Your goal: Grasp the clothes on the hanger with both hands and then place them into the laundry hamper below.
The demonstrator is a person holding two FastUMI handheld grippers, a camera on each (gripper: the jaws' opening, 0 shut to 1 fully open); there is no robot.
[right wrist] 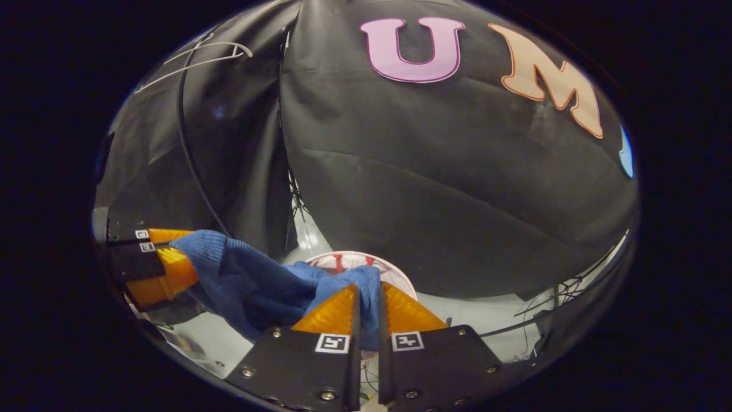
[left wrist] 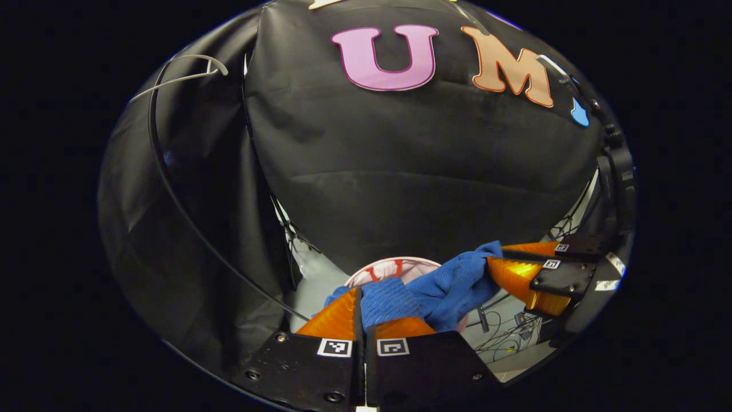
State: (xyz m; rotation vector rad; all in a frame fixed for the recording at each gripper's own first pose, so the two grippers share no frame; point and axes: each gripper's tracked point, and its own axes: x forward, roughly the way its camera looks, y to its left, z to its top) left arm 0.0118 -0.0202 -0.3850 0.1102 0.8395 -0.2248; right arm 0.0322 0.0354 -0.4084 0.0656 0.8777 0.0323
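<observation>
A blue knitted garment (left wrist: 440, 289) hangs stretched between the two grippers. In the left gripper view my left gripper (left wrist: 364, 297) is shut on one end of it, and the right gripper (left wrist: 493, 256) grips the other end at the right. In the right gripper view my right gripper (right wrist: 369, 294) is shut on the blue garment (right wrist: 251, 286), with the left gripper (right wrist: 177, 252) holding its far end at the left. Below the cloth sits the round laundry hamper (left wrist: 400, 266), its pale rim (right wrist: 354, 256) partly covered by the garment. A bare white hanger (left wrist: 189, 71) hangs at the upper left.
The black cloth wall (left wrist: 412, 171) stands close behind. A thin black cable (left wrist: 171, 194) curves down at the left. Loose wires (left wrist: 509, 335) lie on the pale floor (right wrist: 474, 315) around the hamper. The bare white hanger (right wrist: 200, 57) hangs high at the left.
</observation>
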